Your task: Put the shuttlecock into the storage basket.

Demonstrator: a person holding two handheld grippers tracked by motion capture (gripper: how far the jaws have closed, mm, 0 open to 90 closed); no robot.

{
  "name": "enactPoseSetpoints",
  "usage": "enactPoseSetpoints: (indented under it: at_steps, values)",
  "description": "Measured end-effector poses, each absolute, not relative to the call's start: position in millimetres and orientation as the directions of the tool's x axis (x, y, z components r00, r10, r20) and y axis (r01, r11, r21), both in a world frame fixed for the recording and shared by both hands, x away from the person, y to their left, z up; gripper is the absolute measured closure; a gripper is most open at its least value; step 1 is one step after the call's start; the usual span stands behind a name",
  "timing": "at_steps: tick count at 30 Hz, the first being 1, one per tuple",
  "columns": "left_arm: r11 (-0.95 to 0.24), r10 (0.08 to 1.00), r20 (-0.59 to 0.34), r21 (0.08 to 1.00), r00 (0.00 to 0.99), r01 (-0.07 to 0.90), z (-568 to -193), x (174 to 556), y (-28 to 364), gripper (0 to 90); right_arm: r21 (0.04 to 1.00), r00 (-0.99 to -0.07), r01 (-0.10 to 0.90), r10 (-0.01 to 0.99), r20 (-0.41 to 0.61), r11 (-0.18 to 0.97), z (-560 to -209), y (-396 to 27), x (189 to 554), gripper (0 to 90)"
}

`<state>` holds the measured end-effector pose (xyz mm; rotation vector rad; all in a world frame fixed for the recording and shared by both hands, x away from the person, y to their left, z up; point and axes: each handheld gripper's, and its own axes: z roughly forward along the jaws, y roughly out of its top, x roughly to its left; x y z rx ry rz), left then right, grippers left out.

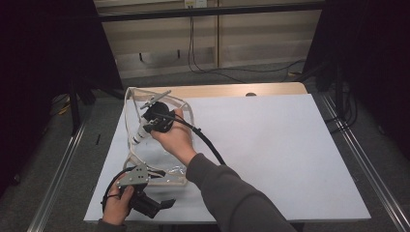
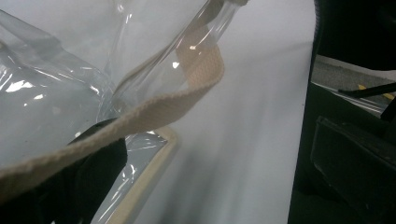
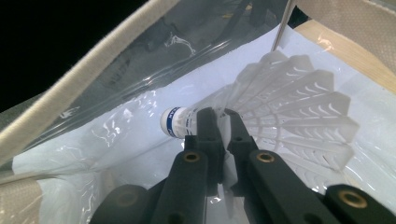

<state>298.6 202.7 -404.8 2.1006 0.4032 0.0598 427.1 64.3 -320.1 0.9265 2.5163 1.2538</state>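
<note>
- The left gripper sits nearest the person, at the near edge of the white table, just beside the near rim of the clear plastic bag. In its own view a black jaw lies under the bag's beige webbing strap with clear film against it; whether the jaws are apart or together I cannot tell.
- Farther out, the right gripper reaches into the bag, its jaws clamped together on a white shuttlecock.
- The jaws pinch the shuttlecock where its feathers narrow toward the cork, with feather showing in the slit between them.
- Its long axis runs across the jaws: the blue-banded cork tip points out past the left jaw, and the feather skirt fans wide beyond the right jaw.
- In the high view the shuttlecock slants, cork toward the table's left near side.
- Beyond the jaws, the bag's film and its beige-trimmed rim rise around the shuttlecock.
</note>
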Motion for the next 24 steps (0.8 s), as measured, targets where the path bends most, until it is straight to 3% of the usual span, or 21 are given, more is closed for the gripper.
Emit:
enactPoseSetpoints:
  at_steps: [24]
  values:
    - [-0.484,0.308,-0.119,0.834,0.944,0.264,-405,298,202,3.9,0.751,-0.805,0.441,0.586,0.088,0.492,-336,71,425,88.1]
